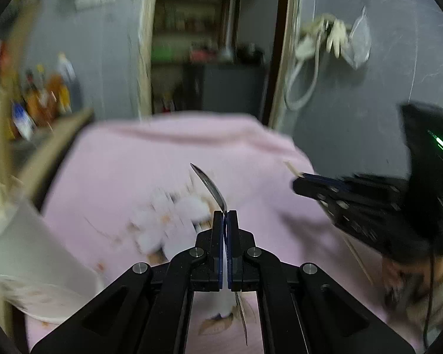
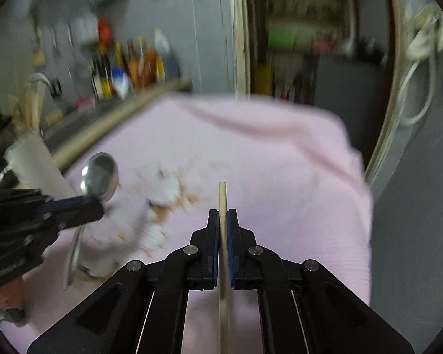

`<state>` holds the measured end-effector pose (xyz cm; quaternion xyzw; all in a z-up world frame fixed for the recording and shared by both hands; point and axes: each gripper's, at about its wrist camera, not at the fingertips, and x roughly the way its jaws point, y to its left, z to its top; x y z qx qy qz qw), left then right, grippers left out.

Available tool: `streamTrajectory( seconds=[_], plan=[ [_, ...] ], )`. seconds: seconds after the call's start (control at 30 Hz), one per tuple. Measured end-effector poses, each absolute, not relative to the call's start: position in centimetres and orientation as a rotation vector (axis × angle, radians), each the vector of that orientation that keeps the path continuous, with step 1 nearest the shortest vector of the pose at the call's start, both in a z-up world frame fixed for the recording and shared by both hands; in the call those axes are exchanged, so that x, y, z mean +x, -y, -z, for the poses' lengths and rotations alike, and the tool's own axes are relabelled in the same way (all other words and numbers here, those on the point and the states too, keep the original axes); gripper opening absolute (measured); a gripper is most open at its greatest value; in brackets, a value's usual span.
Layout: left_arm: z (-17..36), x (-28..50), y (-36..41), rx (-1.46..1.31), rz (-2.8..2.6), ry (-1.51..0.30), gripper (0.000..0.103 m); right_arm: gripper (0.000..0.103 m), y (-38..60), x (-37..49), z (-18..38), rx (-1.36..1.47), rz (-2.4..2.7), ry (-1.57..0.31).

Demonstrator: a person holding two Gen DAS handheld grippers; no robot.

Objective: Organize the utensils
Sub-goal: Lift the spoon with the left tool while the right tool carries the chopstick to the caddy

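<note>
**Spoon and chopstick gripped, holder off to the left**

While the left hand-held gripper pinches a spoon, bowl forward, the right hand-held gripper clamps a chopstick along its fingers. Further left over the pink-clothed bench stands the white holder, nearer the left.

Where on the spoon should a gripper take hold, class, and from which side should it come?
On the handle just below the bowl, where the left gripper is already shut on the spoon. The handle is thin and flat, so the pads close on its two broad faces; the round bowl would likely slip. Come from the handle's side, leaving the bowl free ahead of the fingertips.
</note>
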<state>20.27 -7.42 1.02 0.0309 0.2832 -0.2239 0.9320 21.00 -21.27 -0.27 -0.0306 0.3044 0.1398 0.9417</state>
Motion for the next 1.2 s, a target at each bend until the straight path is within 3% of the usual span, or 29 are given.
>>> streamTrajectory(
  seconds=[0.23,0.53,0.83,1.2],
  plan=[
    [-4.0,16.3,6.8,0.042,0.376,-0.330,0.000,0.003,17.8,13.0,-3.1,-0.210,-0.122,-0.128],
    [-6.8,13.3,3.2,0.046,0.284,-0.150,0.000,0.003,14.1,10.5,-6.1,-0.214,-0.029,0.183],
    [-9.1,11.8,-0.9,0.164,0.238,-0.030,0.000,0.003,10.3,9.9,-8.5,-0.153,-0.101,0.317],
    [-11.3,12.1,-10.1,0.062,0.102,0.015,0.000,0.003,5.9,11.6,-10.9,-0.017,-0.290,0.362]
  ],
)
